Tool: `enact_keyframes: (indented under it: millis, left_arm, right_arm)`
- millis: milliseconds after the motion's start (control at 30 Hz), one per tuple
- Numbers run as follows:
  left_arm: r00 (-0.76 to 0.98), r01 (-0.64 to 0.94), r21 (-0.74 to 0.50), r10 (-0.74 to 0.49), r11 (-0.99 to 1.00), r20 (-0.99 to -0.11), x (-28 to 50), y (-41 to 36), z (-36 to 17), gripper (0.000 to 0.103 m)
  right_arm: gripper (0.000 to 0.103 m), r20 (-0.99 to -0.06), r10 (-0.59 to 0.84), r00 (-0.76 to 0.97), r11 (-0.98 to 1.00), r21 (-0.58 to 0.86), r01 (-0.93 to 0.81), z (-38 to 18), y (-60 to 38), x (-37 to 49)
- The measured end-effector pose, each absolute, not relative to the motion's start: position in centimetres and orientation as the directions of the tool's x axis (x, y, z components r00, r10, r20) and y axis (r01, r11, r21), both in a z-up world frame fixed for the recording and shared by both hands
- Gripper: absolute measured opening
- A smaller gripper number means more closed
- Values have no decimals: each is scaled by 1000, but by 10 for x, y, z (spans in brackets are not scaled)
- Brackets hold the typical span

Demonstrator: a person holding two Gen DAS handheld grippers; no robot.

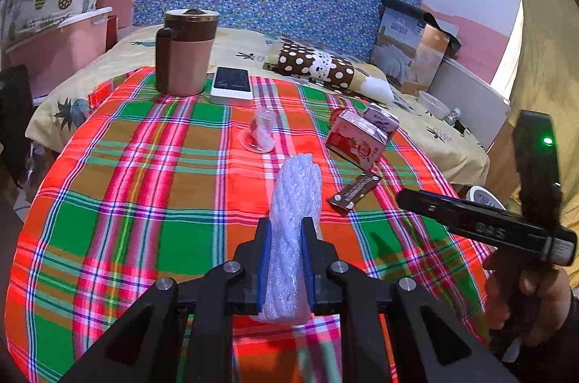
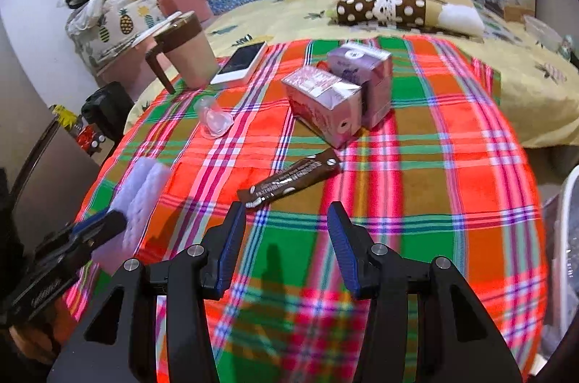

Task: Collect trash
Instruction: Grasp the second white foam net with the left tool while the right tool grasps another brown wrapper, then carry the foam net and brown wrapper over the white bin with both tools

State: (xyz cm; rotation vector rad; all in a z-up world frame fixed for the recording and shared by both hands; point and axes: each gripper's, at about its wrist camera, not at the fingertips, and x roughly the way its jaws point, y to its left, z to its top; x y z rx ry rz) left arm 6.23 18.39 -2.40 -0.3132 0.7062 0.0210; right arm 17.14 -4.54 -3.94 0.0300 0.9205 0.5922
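Note:
My left gripper point(image 1: 286, 224) is shut on a white foam net sleeve point(image 1: 298, 187), which sticks out forward above the plaid cloth point(image 1: 144, 202). The right wrist view shows that sleeve point(image 2: 144, 187) at the left, clamped in the left gripper point(image 2: 108, 224). My right gripper point(image 2: 286, 207) is open and holds nothing, hovering just short of a brown snack wrapper point(image 2: 289, 178) lying flat. Behind the wrapper lie a red carton point(image 2: 322, 104) and a purple carton point(image 2: 365, 72), touching each other. A clear plastic cup point(image 2: 215, 119) lies on its side at the left.
A brown-and-tan mug point(image 1: 184, 54) and a white phone point(image 1: 231, 84) stand at the cloth's far left. A dotted pillow point(image 1: 315, 64) lies on the yellow sheet behind. A white bin rim point(image 2: 568, 202) shows at the right edge. A hand point(image 1: 524, 296) holds the right gripper.

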Motion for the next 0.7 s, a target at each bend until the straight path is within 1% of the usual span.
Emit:
enact_keyframes:
  millis: [233,367,433,533,567,600,633,700]
  left_arm:
    - [770,-136,-299,-90,944,-632,62,200,-30,16]
    - [769,-143,-313,-94,939,-632,62,207,-34,16]
    - [768,-144,-318,-97,937,-633,64,210,-36,16]
    - [765,-144,-324,-102,935,-635,68,211,-38,16]
    - [764,-144,-327,-105,934,-637,70,211,-39,16]
    - [762,-143,-329,-108,933,-638,70,211,-40,16]
    - [761,-141,-332,-112,933,-639,71,210,-41,16]
    - [759,-139,-333,-116,933,-640,72,207,-42,16]
  right_arm:
    - [49,-760,475,443,859,291,-421,-55,-27,186]
    - [49,-776,440,451,882,280,-380,-62,-19,195]
    - [49,-786,421,453,890,262,-373,-65,-16,197]
    - [49,-792,373,484,901,185,-392,-64,-8,194]
    - [48,-793,362,490,902,166,-398,-64,-7,194]
    - [39,-794,352,495,905,153,-397,-64,-7,193]
    - [36,-796,341,500,909,143,-393,-63,-9,193]
    - [30,-796,360,486,904,169,-392,-62,-18,193]
